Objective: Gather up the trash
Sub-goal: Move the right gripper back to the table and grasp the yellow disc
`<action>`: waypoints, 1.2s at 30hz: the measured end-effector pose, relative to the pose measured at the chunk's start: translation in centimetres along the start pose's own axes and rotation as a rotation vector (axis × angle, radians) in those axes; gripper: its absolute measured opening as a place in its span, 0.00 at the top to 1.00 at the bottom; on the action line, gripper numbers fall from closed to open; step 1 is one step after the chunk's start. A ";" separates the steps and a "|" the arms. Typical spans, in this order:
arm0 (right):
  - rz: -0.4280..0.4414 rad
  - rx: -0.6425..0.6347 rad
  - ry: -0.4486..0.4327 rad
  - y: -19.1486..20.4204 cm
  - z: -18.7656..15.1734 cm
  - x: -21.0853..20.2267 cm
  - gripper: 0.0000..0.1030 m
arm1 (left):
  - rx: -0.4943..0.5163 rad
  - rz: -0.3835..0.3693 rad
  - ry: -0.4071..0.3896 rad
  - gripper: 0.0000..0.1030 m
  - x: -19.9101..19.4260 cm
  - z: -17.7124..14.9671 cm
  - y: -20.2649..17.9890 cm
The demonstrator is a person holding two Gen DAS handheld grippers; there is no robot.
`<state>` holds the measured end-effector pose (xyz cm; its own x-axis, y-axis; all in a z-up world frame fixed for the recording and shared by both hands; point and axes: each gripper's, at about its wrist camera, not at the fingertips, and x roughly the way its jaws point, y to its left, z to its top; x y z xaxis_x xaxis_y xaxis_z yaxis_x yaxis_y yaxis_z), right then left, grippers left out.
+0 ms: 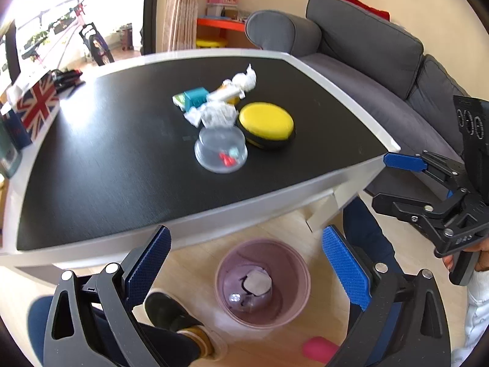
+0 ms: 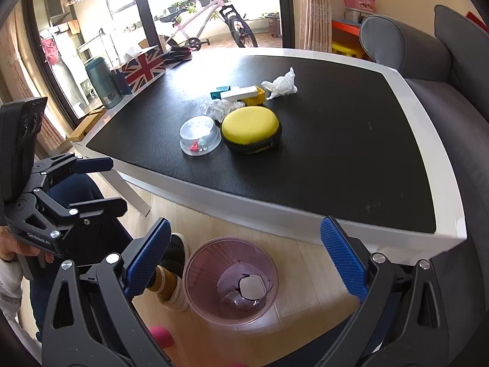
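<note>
Half the bin (image 2: pixel 231 278) contents (blurred) stay indistinct.

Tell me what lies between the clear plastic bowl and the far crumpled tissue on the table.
Another crumpled tissue and small toy blocks lie between the clear plastic bowl and the far crumpled tissue; the right wrist view shows this.

Both wrist cameras sit just off the near edge of the black-topped, white-rimmed table (image 1: pixel 91 165), looking forward and down between their own blue-padded fingers. The left view faces the grey sofa (image 1: pixel 366 46); the right view faces the window (its glare hides detail). Both share the tabletop and the translucent pink waste bin (image 2: pixel 211 305), seemingly floor-standing.
</note>
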<state>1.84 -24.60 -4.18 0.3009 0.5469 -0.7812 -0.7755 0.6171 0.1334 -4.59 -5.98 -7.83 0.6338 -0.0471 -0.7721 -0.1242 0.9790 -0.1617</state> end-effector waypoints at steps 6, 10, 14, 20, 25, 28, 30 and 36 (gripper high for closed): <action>0.003 -0.024 0.008 -0.3 2.8 1.6 0.06 | -0.002 0.015 -0.024 0.07 -0.1 1.7 1.1; 0.005 -0.055 0.023 -0.4 4.7 2.8 0.06 | -0.005 0.021 -0.027 0.07 0.2 2.7 1.7; 0.008 -0.098 0.054 -0.4 6.7 4.3 0.06 | -0.014 0.023 -0.024 0.07 0.5 3.3 2.3; 0.021 -0.167 0.110 -0.3 8.6 7.1 0.06 | -0.039 0.019 -0.011 0.07 1.1 3.3 3.2; 0.022 -0.231 0.155 0.0 9.2 9.5 0.06 | -0.055 0.022 -0.007 0.07 1.4 3.3 3.8; 0.036 -0.234 0.182 -0.1 9.5 10.6 0.06 | -0.056 0.023 -0.005 0.07 1.5 3.4 3.9; 0.043 -0.236 0.199 -0.2 9.8 11.3 0.06 | -0.057 0.023 -0.004 0.07 1.6 3.4 3.9; 0.058 -0.251 0.235 -0.1 10.3 12.9 0.07 | -0.058 0.021 -0.003 0.07 1.7 3.5 3.9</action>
<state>11.54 -11.80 -7.97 0.1393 0.4138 -0.8996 -0.9086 0.4146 0.0500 -1.35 -1.53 -7.63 0.6329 -0.0264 -0.7737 -0.1814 0.9665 -0.1814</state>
